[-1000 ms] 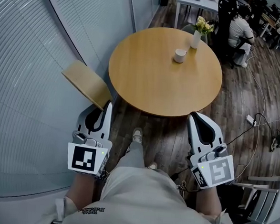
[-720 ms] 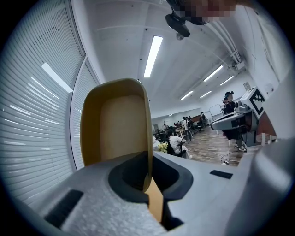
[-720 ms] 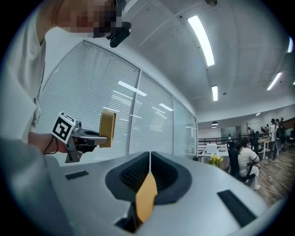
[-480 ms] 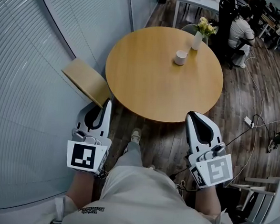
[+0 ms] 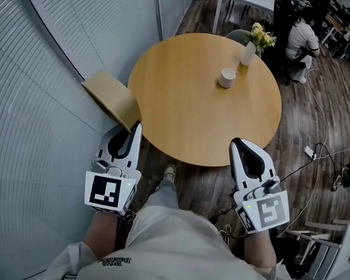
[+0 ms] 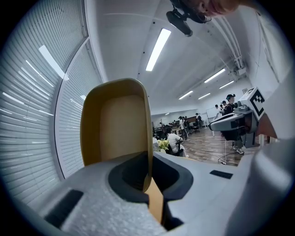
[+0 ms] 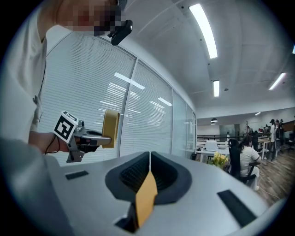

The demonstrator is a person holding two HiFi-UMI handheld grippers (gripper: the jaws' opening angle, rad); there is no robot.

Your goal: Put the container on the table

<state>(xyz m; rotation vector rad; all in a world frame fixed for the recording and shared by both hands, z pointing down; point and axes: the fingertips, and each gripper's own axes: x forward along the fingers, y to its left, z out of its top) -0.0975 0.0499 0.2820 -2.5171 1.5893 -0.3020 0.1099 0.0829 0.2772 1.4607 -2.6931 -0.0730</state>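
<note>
The container (image 5: 109, 96) is a tan, shallow wooden tray held on edge beside the round wooden table (image 5: 182, 116). My left gripper (image 5: 137, 126) is shut on its rim, at the table's near left edge. In the left gripper view the container (image 6: 115, 124) stands upright, its edge pinched between the closed jaws of the left gripper (image 6: 148, 182). My right gripper (image 5: 234, 142) hangs by the table's near right edge, shut with nothing in it. The right gripper view shows the right gripper (image 7: 150, 154) with its jaws together, and the container (image 7: 110, 128) far off to the left.
A white cup (image 5: 227, 78) and a white vase of flowers (image 5: 252, 47) stand on the far part of the table. Slatted glass walls run along the left. People sit at desks at the back right. Cables (image 5: 317, 155) lie on the wood floor.
Both grippers have moved forward to the table's near edge, and the container has gone along in the left gripper. Both sets of jaws stay closed.
</note>
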